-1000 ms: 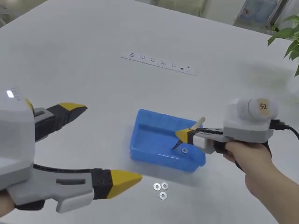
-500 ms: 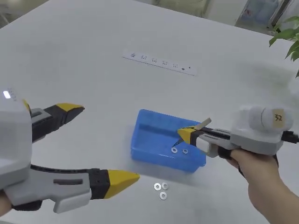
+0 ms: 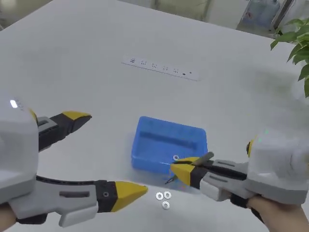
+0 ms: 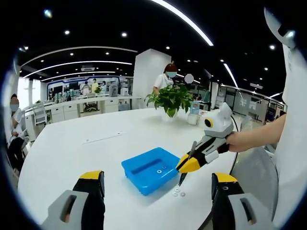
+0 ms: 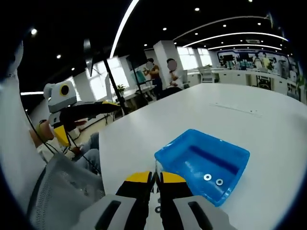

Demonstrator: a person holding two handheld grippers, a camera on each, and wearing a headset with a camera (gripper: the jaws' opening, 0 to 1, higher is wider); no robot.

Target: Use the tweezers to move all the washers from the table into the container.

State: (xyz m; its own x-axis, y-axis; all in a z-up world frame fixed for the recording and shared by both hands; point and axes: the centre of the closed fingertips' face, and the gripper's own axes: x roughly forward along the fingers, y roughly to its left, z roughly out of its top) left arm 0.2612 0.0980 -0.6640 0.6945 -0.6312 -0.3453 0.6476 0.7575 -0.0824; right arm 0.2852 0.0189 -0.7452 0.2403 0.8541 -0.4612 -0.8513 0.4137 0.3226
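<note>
The right gripper (image 3: 179, 170) has its jaws pressed together on the tweezers (image 3: 171, 179), whose dark tips point down toward the table (image 3: 72, 58), just off the near wall of the blue container (image 3: 166, 131). The tips hang close over three washers (image 3: 159, 195), which lie in a small cluster on the table just beside the container's near edge. Whether the tips touch the table cannot be told. In the right gripper view two more washers (image 5: 207, 177) lie side by side on the container floor, close to one wall. The left gripper (image 3: 118, 152) is held to the left of the container, apart from it, with its jaws spread wide. A white power strip (image 3: 159, 67) lies farther back on the table, well apart from the container, and a plant (image 3: 295, 41) leans in at the far right
</note>
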